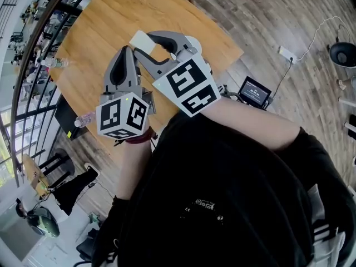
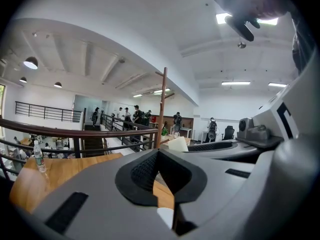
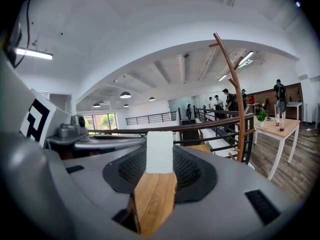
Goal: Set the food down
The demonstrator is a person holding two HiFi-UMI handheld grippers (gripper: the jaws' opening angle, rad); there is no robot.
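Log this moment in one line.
right tool: shut on white block | left tool: shut, empty | both above wooden table | block not yet set down

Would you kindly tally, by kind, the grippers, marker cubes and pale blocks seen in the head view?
Grippers: 2, left gripper and right gripper
Marker cubes: 2, left cube and right cube
Pale block: 1
Total: 5

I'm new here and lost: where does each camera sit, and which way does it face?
Head view: on the person's head, looking down at the brown wooden table; left gripper, right gripper, black shirt show.
Left gripper view: rides that gripper, faces the dark railing; closed fingers show.
Right gripper view: likewise; fingers pinch a white rectangular block.
Shared: all see that block.
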